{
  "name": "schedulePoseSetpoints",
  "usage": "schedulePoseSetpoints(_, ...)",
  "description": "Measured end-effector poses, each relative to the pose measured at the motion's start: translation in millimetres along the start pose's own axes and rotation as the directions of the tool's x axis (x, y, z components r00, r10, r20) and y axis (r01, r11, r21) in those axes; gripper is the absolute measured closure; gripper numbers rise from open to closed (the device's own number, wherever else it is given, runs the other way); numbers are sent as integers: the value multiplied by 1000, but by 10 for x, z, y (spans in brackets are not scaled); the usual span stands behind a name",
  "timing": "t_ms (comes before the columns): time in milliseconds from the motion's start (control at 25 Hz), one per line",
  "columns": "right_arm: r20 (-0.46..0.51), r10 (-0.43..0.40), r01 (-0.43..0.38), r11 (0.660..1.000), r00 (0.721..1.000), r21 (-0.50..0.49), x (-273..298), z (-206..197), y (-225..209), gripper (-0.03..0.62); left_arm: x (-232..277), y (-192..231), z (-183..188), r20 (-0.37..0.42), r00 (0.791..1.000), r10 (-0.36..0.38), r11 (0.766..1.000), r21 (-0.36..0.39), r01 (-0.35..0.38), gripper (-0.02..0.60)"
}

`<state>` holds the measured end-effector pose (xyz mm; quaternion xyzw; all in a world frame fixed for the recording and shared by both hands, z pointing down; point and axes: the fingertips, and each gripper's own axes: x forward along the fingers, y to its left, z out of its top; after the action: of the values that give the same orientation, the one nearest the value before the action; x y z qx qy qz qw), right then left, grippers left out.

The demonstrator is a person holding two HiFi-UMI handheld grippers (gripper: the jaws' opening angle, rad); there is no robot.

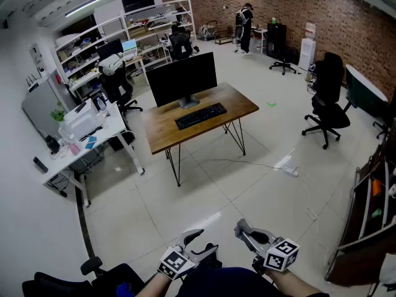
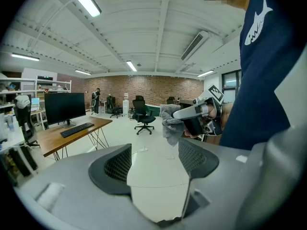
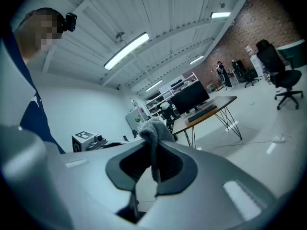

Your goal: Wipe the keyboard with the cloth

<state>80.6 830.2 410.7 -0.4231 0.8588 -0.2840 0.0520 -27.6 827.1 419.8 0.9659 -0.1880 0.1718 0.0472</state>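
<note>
A black keyboard (image 1: pixel 200 116) lies on a wooden desk (image 1: pixel 241 104) in front of a dark monitor (image 1: pixel 182 79), several steps away across the floor. Both grippers are held low and close to the person's body, far from the desk. My right gripper (image 3: pixel 154 164) is shut on a grey cloth (image 3: pixel 154 133), which bunches above the jaws and hangs between them. From the left gripper view the cloth (image 2: pixel 170 121) hangs from the right gripper's tip. My left gripper (image 2: pixel 153 162) is open with nothing in it. The keyboard (image 2: pixel 76 129) shows far off to the left.
A white side table (image 1: pixel 74 147) with clutter stands left of the desk, and shelving (image 1: pixel 111 36) lines the back wall. Black office chairs (image 1: pixel 327 101) stand at the right. A power strip with its cable (image 1: pixel 289 169) lies on the tiled floor. A person (image 1: pixel 245 28) stands far back.
</note>
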Motion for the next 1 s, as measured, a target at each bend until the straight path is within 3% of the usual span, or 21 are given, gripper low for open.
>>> schedulePoseSetpoints(440, -7, -32, 32, 999, 999, -6, 484, 233, -333, 560, 214, 702, 53, 16, 1000, 5, 1000, -13, -5, 282)
schedulePoseSetpoints(1000, 24, -80, 81, 996, 996, -30, 1677, 1034, -845, 560, 622, 2108, 346, 45, 997, -58, 998, 7, 58, 282)
